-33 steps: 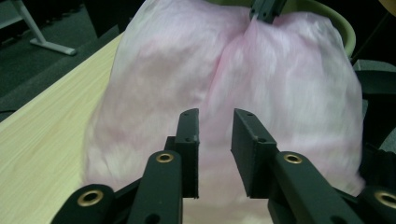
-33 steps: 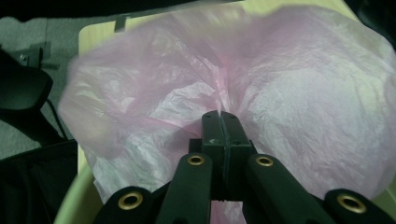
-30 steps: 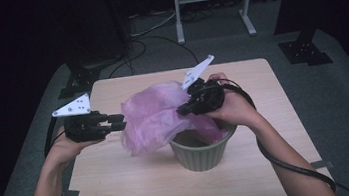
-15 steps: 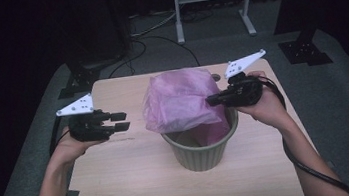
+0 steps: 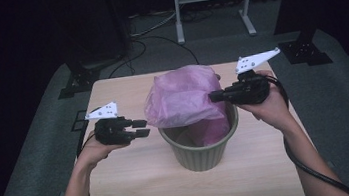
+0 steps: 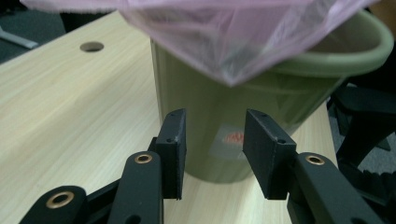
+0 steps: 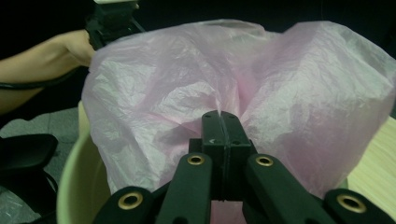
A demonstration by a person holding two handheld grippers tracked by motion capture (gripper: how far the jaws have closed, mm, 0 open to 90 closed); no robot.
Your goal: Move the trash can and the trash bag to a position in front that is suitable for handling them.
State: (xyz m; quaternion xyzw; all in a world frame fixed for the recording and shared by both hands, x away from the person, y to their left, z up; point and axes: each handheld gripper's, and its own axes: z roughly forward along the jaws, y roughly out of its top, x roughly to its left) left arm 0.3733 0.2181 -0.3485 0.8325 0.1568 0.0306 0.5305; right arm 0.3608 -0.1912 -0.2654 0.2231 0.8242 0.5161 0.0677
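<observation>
A thin pink plastic bag [image 5: 185,96] billows over a green bin [image 5: 202,152] in the middle of the wooden table [image 5: 137,183]; part of the bag hangs down inside the bin. My right gripper [image 5: 212,97] is shut on the bag's right edge, above the bin's rim, and in the right gripper view its jaws [image 7: 220,126] pinch the pink film [image 7: 289,84]. My left gripper [image 5: 142,127] stands open just left of the bin, near table height. In the left gripper view the bin's wall [image 6: 210,121] is right in front of the open gripper [image 6: 212,154], with the bag [image 6: 224,32] above.
A metal stand [image 5: 211,3] and cables lie on the dark floor behind the table. A round hole [image 6: 91,46] pierces the tabletop in the left gripper view. Dark equipment bases stand at the table's far corners.
My left gripper let go of the bag and now hangs open lower beside the bin. My right gripper swung right with the bag, which has spread over the bin.
</observation>
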